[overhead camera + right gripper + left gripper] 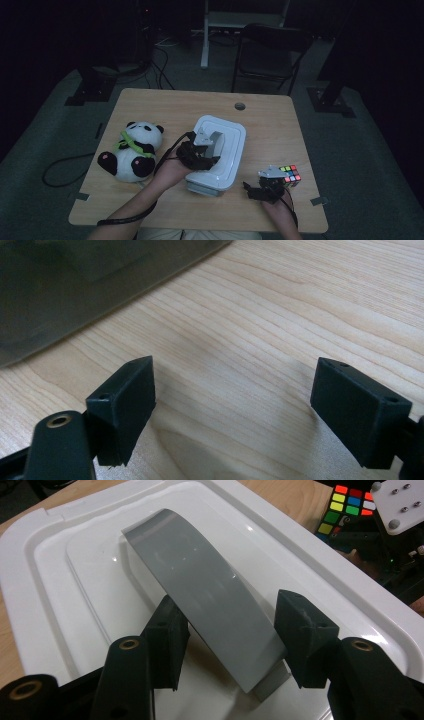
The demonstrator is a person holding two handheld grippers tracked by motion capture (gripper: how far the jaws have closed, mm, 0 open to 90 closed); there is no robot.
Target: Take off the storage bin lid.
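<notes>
A white lidded box [231, 145] lies at the middle of the wooden table [165, 107]. Its lid [70, 565] carries a grey strap handle [200, 580] that arches up from it. My left gripper [232, 625] straddles the near end of this handle, one pad pressing on each edge. From above, the left gripper [202, 150] rests on the box's left side. My right gripper [232, 390] stands open over bare wood, nothing between its pads. It sits at the front right [260, 190], beside a colourful puzzle cube [290, 175].
A plush panda [132, 150] with a green scarf lies at the table's left. The cube [350, 505] and the right gripper's grey plate [400, 505] show beyond the box. The box's wall [75, 290] looms at the upper left of the right gripper view. A chair [270, 55] stands behind the table.
</notes>
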